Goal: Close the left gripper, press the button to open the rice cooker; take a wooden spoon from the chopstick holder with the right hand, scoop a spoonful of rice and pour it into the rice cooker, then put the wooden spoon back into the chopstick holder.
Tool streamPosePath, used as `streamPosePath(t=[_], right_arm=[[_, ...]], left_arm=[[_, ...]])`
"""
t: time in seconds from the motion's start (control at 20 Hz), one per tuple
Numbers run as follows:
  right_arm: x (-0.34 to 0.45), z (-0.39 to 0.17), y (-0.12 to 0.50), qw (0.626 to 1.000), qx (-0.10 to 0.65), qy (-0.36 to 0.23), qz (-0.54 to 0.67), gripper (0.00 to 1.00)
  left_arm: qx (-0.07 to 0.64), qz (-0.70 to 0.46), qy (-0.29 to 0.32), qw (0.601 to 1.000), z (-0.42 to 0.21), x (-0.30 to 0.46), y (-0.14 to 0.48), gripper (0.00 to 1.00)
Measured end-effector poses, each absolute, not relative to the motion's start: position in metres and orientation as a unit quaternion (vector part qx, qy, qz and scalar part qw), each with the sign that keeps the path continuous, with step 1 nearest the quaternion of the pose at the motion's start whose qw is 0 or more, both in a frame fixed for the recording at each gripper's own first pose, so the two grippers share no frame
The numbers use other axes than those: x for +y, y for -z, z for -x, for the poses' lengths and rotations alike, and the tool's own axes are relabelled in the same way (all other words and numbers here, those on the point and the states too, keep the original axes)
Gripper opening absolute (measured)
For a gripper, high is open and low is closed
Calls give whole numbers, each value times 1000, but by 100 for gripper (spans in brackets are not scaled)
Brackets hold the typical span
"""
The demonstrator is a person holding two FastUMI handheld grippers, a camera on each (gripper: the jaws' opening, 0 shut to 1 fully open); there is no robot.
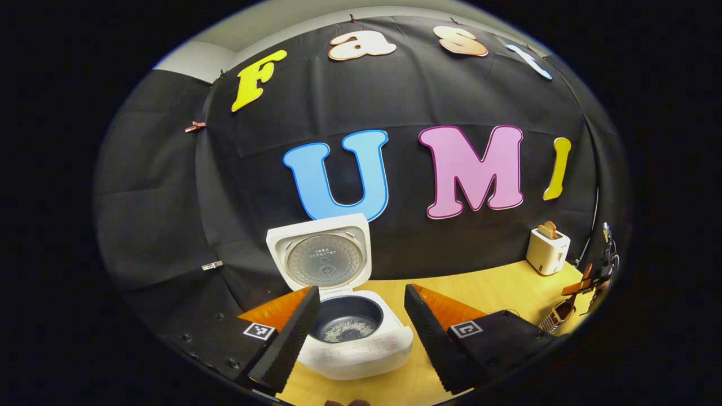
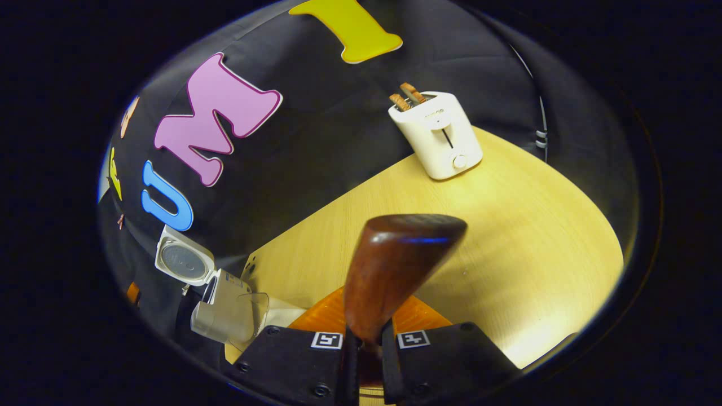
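Your right gripper is clamped on the dark brown wooden spoon, both fingers pinching the narrow handle while the broad bowl sticks up and away toward 12 o'clock over the pale wooden table. I can't tell whether the scoop face holds any rice. Your left gripper has its fingers spread wide apart, framing the white rice cooker. The cooker's lid stands up at 12 o'clock and a thin patch of rice lies in the dark inner pot. In the right gripper view the cooker sits at 8 o'clock, well apart from the spoon.

Risks: the hold is low on a tapered handle, so a quick wrist turn could let the spoon pivot or slip between the fingers. I can't see the chopstick holder, so a blind return may hit its rim or tip it. Swinging toward 8 o'clock could clip the raised lid or your left gripper. The white toaster with two bread slices at 1 o'clock is in reach of a wide swing
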State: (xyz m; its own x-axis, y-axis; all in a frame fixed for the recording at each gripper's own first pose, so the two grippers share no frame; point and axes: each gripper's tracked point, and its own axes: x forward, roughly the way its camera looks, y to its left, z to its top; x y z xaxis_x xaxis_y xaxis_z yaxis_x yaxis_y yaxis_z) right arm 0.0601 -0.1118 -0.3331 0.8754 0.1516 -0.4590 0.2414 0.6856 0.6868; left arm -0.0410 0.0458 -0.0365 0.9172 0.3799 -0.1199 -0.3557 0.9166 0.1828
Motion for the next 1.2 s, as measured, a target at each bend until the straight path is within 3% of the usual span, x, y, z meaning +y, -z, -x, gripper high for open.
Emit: streamPosePath(t=[0.25, 0.65, 1.2], right_arm=[[-138, -59, 275, 896, 179, 76, -400, 20], [-79, -67, 187, 906, 140, 40, -397, 21], [66, -124, 201, 940, 201, 18, -276, 20]], left_arm=[[66, -79, -151, 983, 19, 51, 34, 97], [46, -51, -104, 992, 0, 73, 36, 97], [48, -1, -68, 997, -15, 125, 63, 97]])
